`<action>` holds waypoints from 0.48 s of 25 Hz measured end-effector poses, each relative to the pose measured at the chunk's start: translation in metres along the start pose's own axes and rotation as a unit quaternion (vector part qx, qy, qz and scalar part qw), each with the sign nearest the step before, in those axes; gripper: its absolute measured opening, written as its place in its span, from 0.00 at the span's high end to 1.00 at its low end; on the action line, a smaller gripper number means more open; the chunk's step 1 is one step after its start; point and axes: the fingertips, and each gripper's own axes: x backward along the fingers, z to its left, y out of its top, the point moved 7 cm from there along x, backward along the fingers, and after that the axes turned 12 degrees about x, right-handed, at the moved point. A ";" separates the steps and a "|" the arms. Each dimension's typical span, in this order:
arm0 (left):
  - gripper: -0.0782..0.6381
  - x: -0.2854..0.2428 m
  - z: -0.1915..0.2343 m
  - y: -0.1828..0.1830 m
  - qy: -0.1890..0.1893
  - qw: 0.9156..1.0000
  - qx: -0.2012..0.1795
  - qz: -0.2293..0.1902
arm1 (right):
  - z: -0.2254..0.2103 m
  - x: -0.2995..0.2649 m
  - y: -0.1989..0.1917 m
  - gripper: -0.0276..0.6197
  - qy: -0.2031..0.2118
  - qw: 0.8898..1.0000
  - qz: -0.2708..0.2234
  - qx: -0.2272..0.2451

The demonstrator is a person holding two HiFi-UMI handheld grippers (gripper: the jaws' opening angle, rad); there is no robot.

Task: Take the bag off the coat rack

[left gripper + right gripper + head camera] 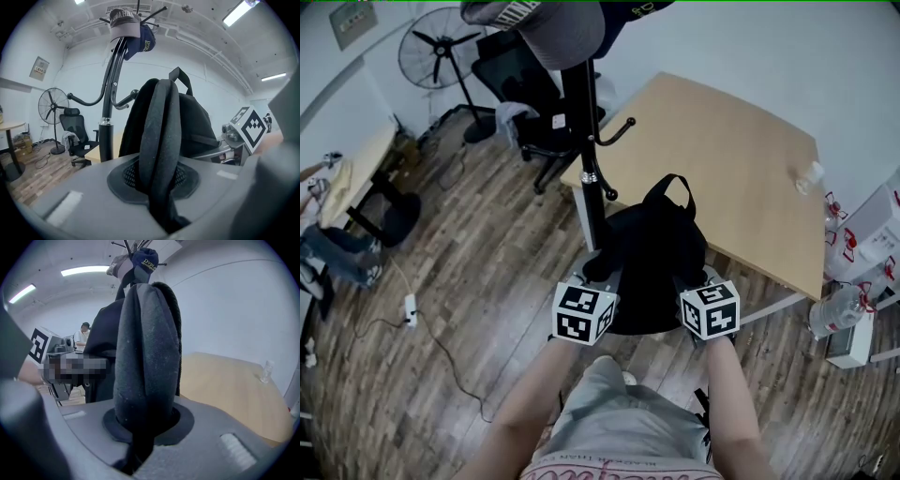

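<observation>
- Gripping one black shoulder strap point(161, 140) in the left gripper point(159, 197): jaws narrow, pinched on the webbing.
- Same on the right gripper point(140, 437): jaws narrow, clamped on the other, padded strap point(147, 357).
- Side by side in the head view, marker cubes up, both aimed at the bag point(652, 253).
- Black backpack, hanging between and just ahead of both grippers, carried by the two straps; top loop point(675, 187) standing up free.
- Just beside the coat rack pole point(581, 122); can't tell whether touching.
- Curved hook point(617, 131) higher on the pole, apart from the loop.
- Caps point(548, 28) on the rack's top.
- Wooden tabletop point(731, 150) behind the bag, clear bottle point(809, 176) at its far edge.
- Office chair point(511, 75) and standing fan point(441, 47) farther back on the wood floor point(441, 394).
</observation>
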 end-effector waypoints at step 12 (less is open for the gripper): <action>0.79 -0.010 -0.033 0.051 -0.058 0.996 -0.040 -0.055 | -0.023 0.049 0.037 0.90 -0.094 0.994 -0.048 0.027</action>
